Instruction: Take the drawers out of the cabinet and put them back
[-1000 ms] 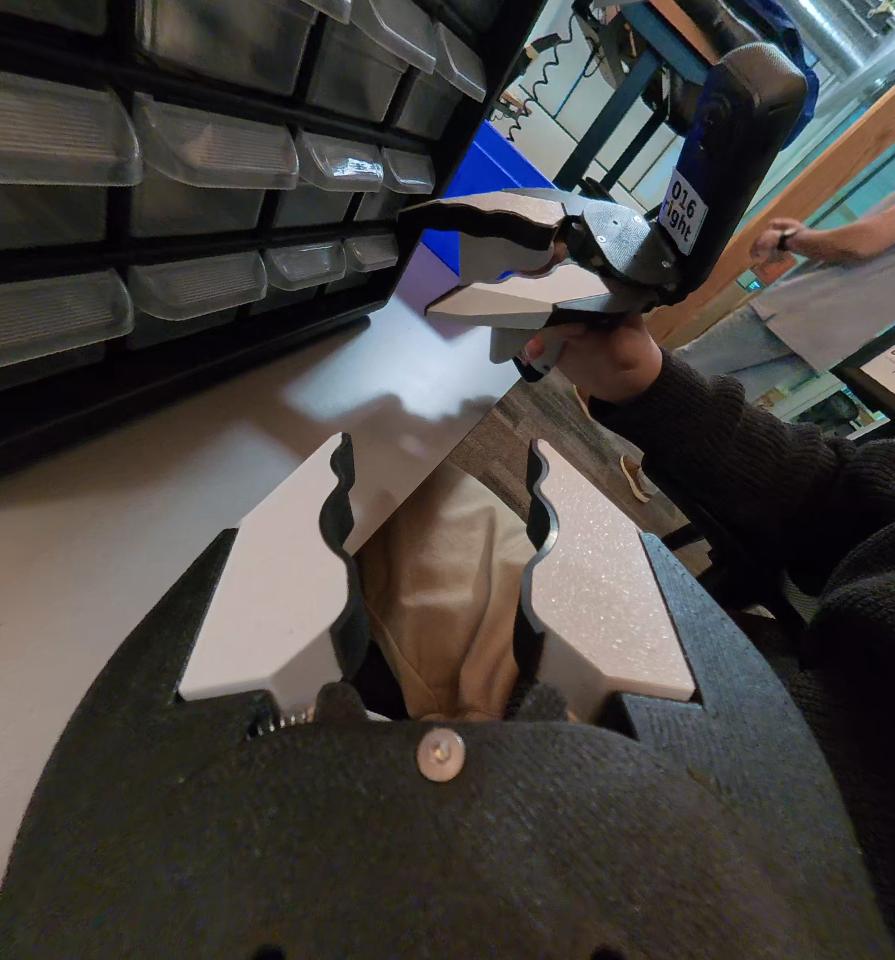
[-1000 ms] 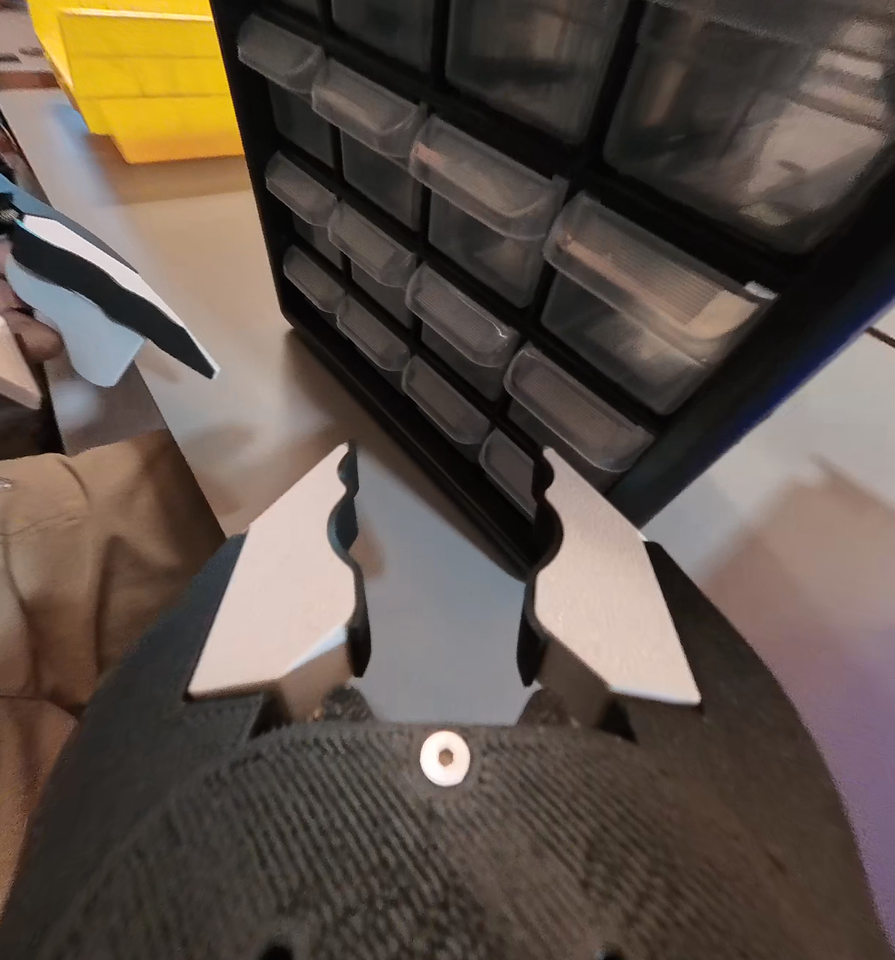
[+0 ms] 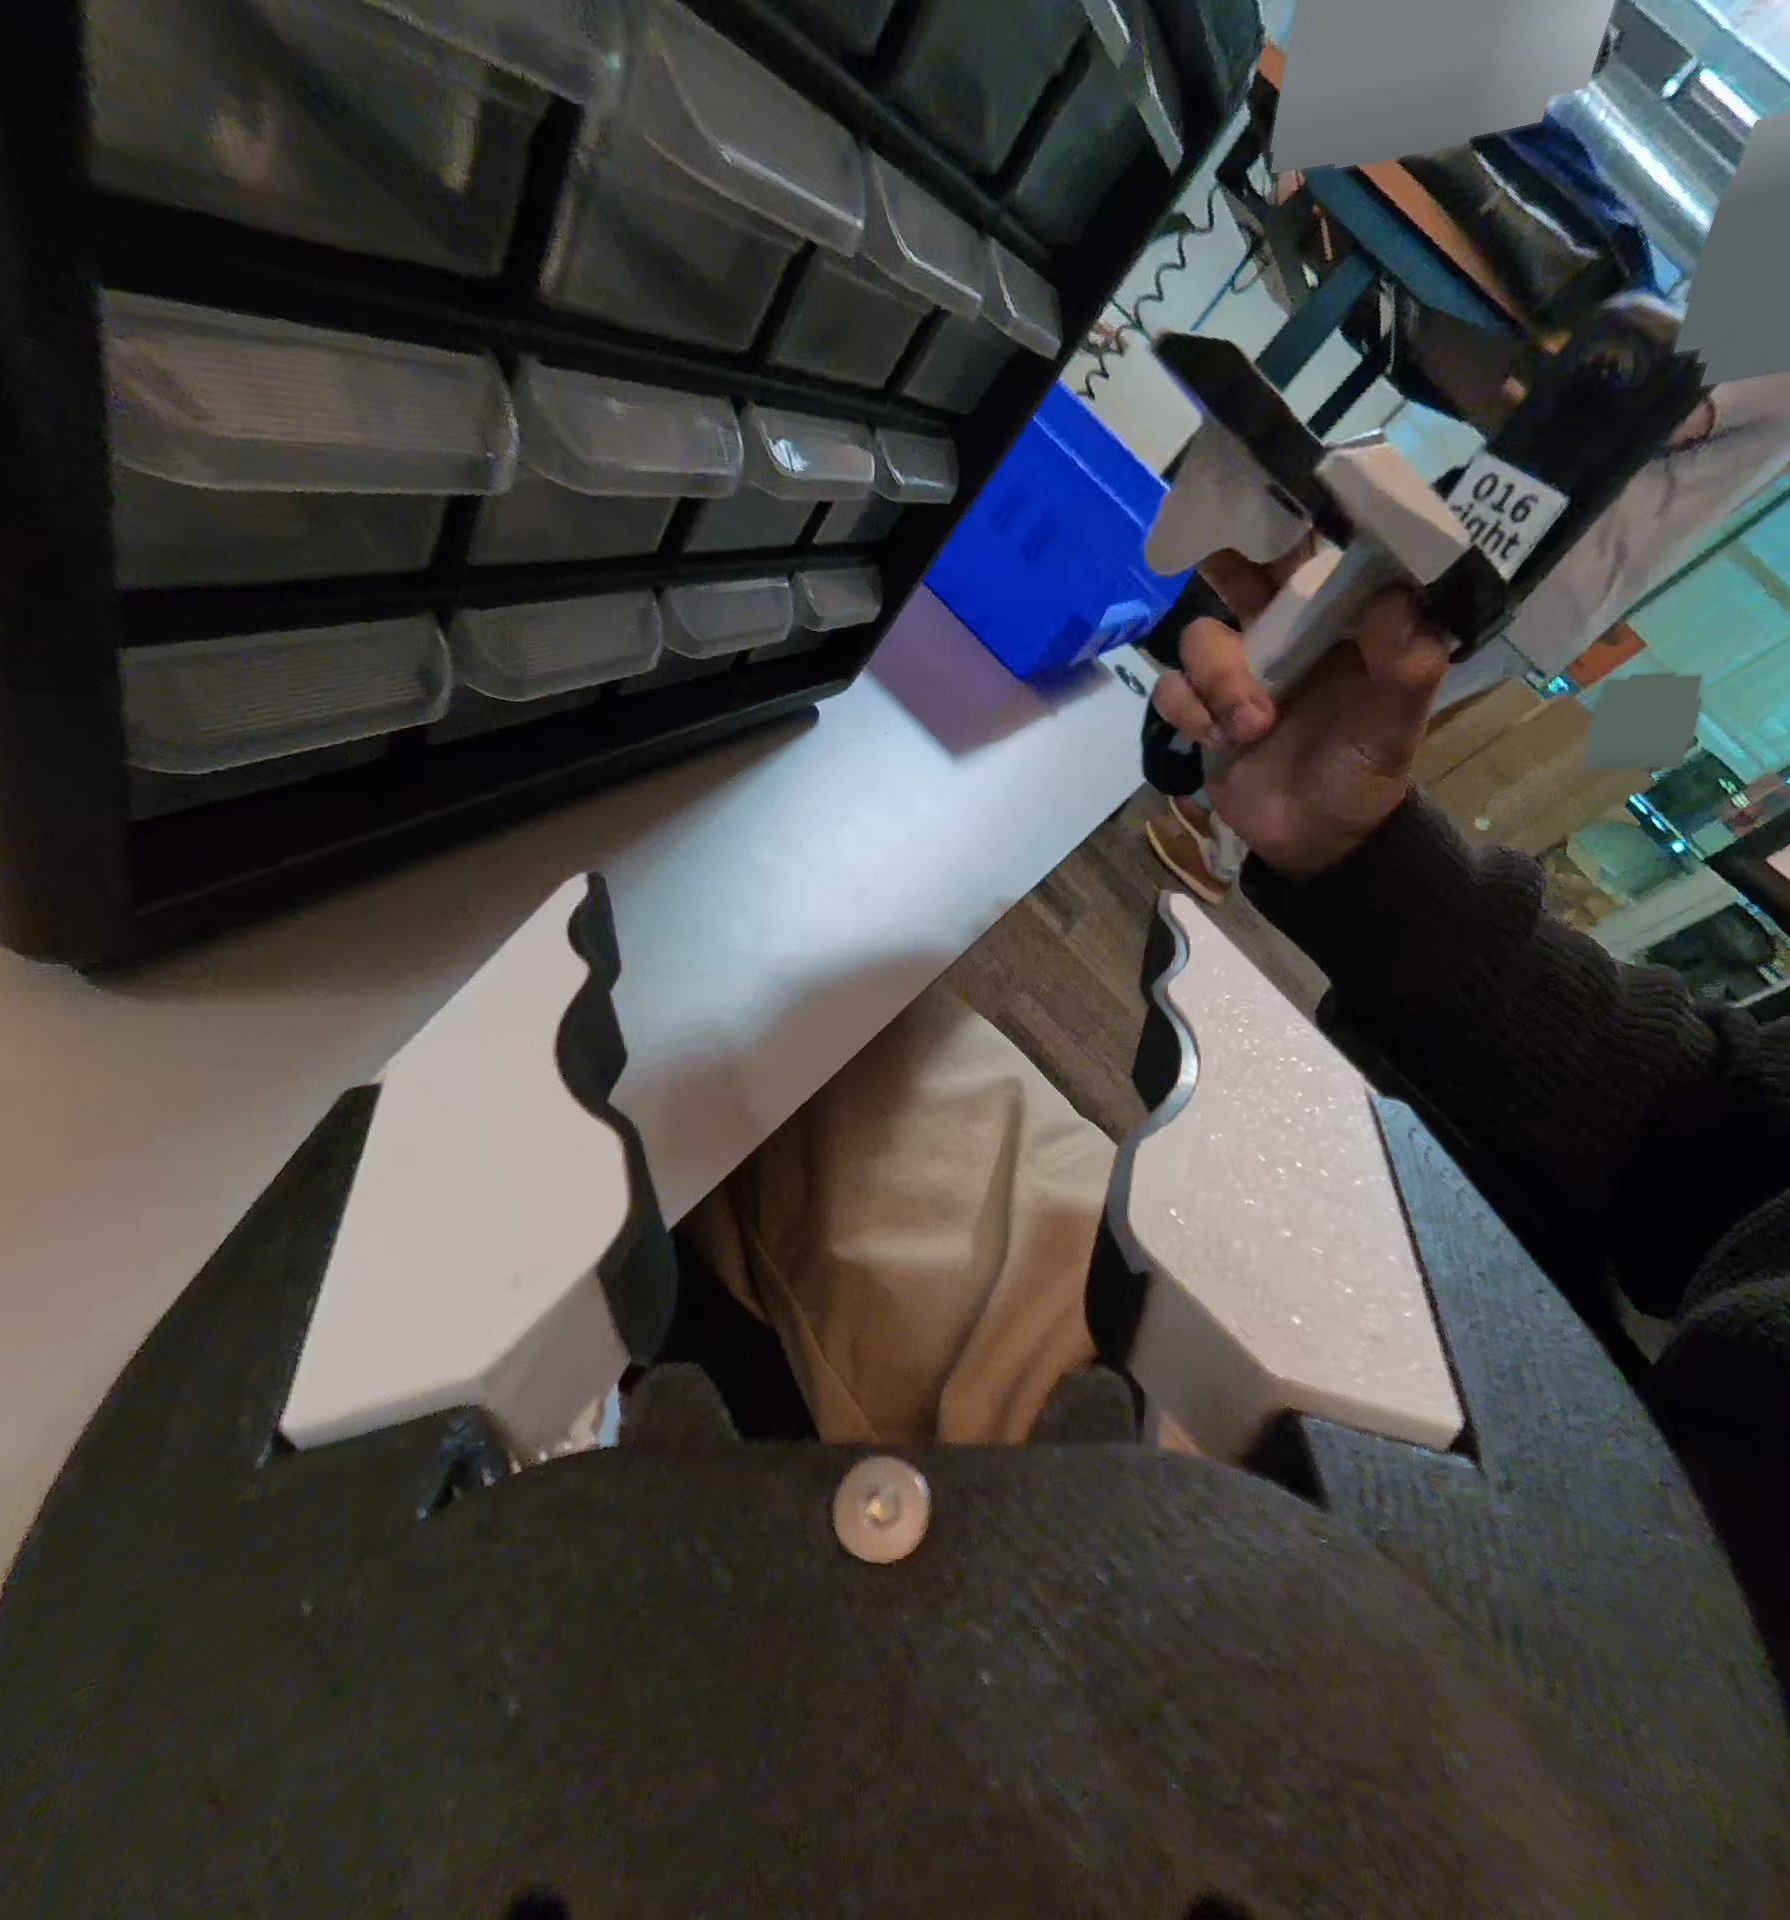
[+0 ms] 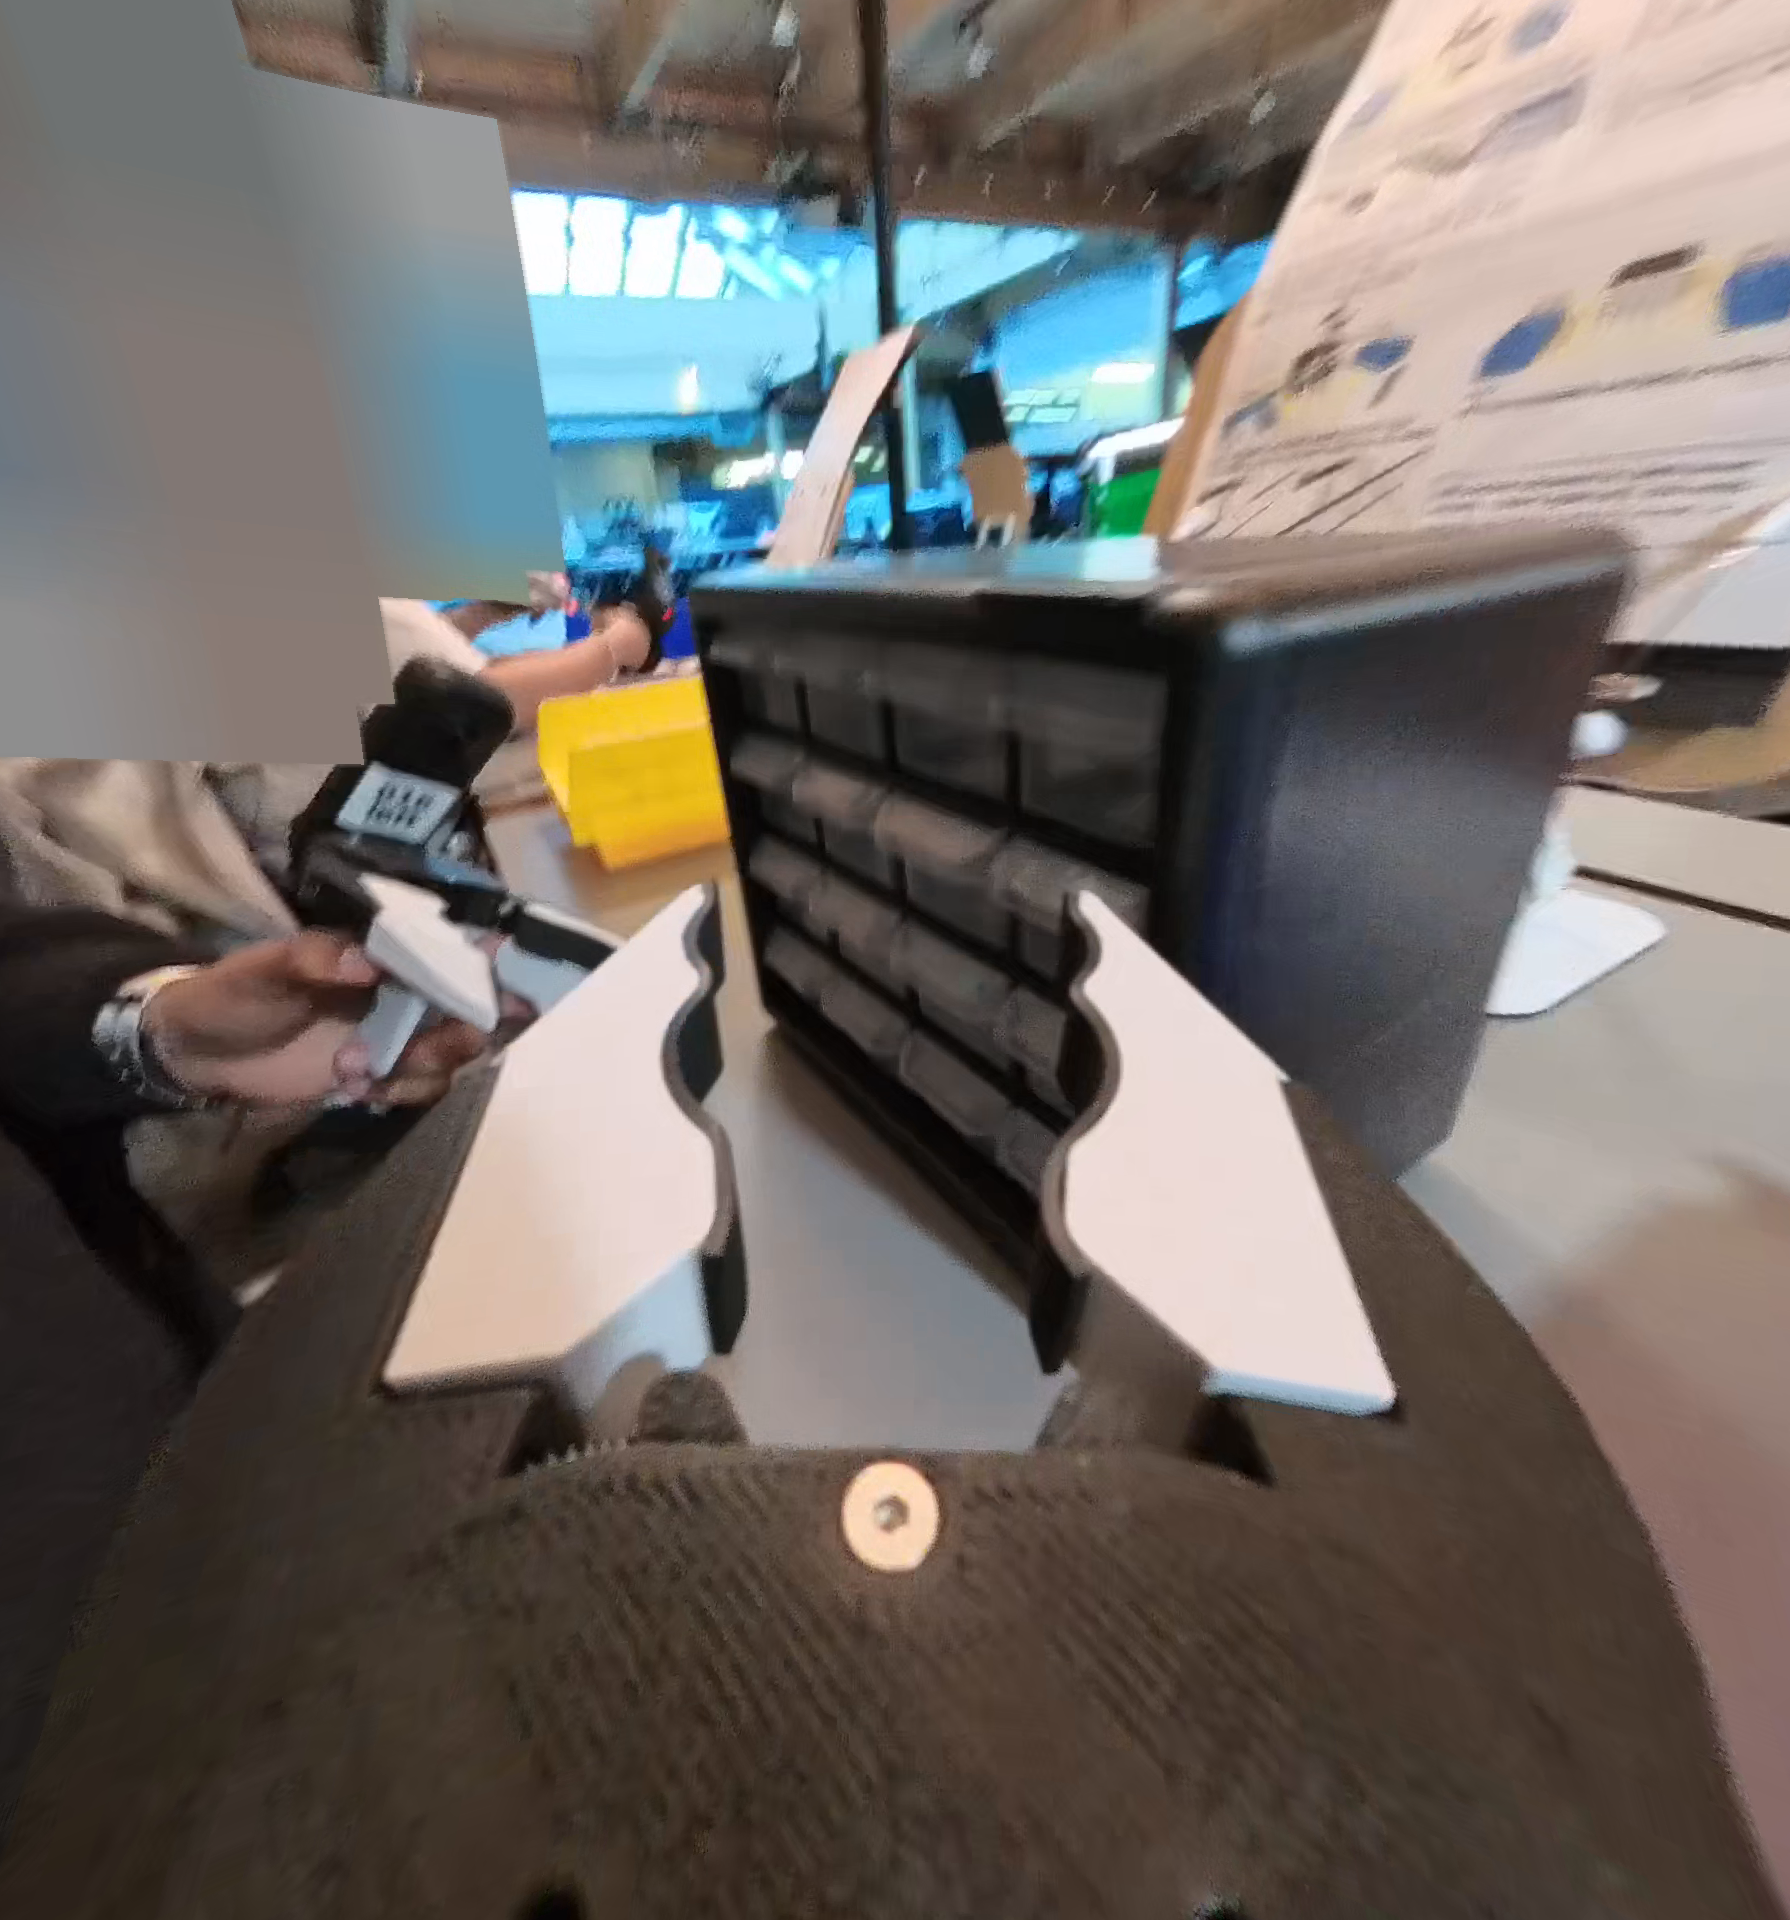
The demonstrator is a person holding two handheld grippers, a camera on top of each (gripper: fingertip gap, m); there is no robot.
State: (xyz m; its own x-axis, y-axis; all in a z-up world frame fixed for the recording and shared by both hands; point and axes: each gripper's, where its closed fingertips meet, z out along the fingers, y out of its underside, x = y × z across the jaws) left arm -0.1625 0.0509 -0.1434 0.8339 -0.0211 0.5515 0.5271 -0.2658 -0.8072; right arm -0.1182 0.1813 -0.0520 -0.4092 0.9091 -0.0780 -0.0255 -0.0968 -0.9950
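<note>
- Cabinet (image 4: 1338, 831) is stood upright on the table (image 3: 91, 1143), every clear drawer (image 3: 288, 416) seen pushed in.
- Left gripper (image 3: 875, 935) is held at the table edge, jaws spread, nothing pinched.
- Right gripper (image 4: 896, 914) is aimed at the cabinet's corner, jaws likewise apart and empty.

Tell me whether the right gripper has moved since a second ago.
Yes. The right gripper has drawn back from the cabinet and tilted up: the cabinet looks smaller, and its top and side now show.
</note>
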